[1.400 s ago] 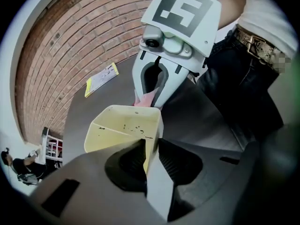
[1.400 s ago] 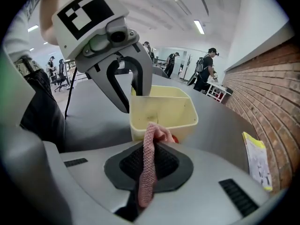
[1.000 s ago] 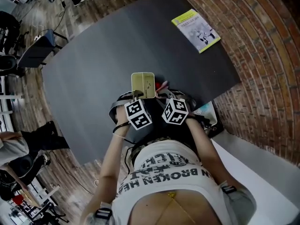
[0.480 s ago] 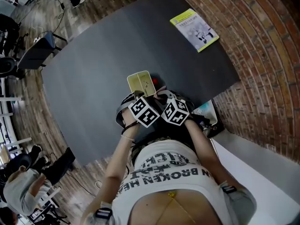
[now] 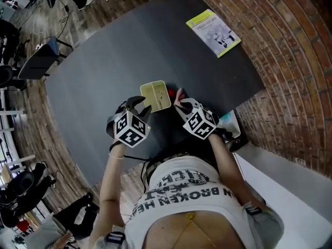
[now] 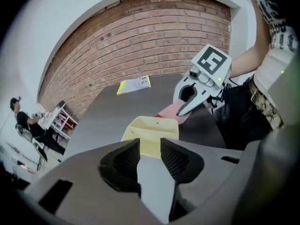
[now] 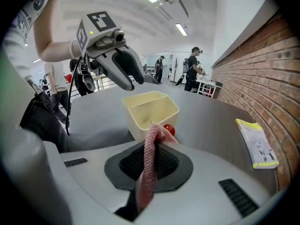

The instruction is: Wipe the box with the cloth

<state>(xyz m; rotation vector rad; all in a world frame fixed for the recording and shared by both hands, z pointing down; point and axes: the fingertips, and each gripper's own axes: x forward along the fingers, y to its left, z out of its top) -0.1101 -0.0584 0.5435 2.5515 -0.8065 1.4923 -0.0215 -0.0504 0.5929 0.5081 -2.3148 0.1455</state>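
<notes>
Since a second ago the box (image 5: 155, 96) has been let go. The left gripper (image 5: 141, 105), which sat right at its near edge, has drawn off toward the person's left and lifted, and its jaws have just been opening. The pale yellow box now stands upright by itself on the dark table (image 5: 98, 71), open side up, close in front of the person and turned a little from where it lay. I take this as a pause between wipes or a change of grip, not a finished job, because nothing steadies the box now.

The left jaws stand well apart with nothing between them. The box shows beyond their tips, near but not touching. The right gripper (image 5: 179, 104) is just beside the box's right side, its jaws pressed together on the pink cloth (image 7: 149, 168). A fold of cloth sticks up past the tips, short of the box wall. A small red ball (image 7: 169, 130) lies against the box on that side. A yellow-edged booklet (image 5: 213, 32) rests well apart at the table's far corner by the brick wall.
</notes>
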